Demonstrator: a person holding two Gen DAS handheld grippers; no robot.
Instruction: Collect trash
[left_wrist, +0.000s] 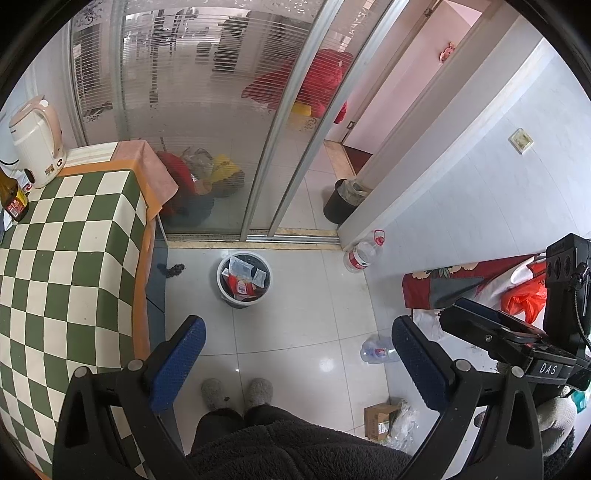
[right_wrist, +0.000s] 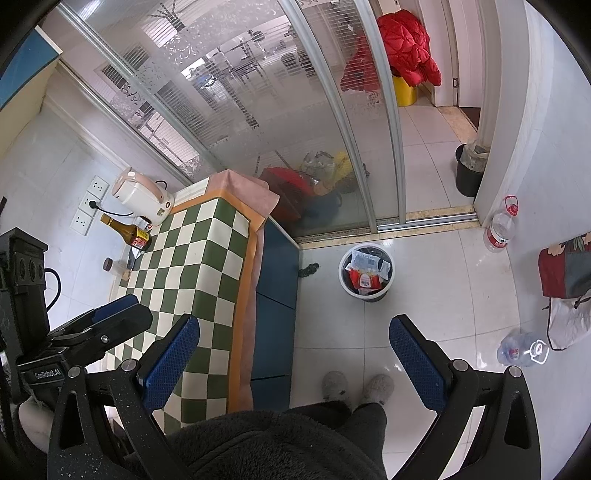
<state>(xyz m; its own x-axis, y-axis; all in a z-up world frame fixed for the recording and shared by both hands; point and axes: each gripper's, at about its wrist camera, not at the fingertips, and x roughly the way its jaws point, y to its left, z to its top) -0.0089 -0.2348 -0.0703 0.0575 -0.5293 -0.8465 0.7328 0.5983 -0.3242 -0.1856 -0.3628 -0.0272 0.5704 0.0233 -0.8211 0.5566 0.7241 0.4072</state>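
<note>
Trash bin (left_wrist: 243, 280) sits on bare floor tile at 12 o'clock from my left claw (left_wrist: 297, 360), well apart, w/ open tile all round it. Checkered table (left_wrist: 70, 266) edge hems my 9 o'clock; glass sliding door (left_wrist: 207, 122) track just behind bin. Bin's white-rimmed, stuffed w/ red and clear wrappers. Both claws spread wide, empty; right claw (right_wrist: 295, 354) has bin at 1 o'clock. Empty bottle (left_wrist: 376, 350) lies by my left claw's right finger.
</note>
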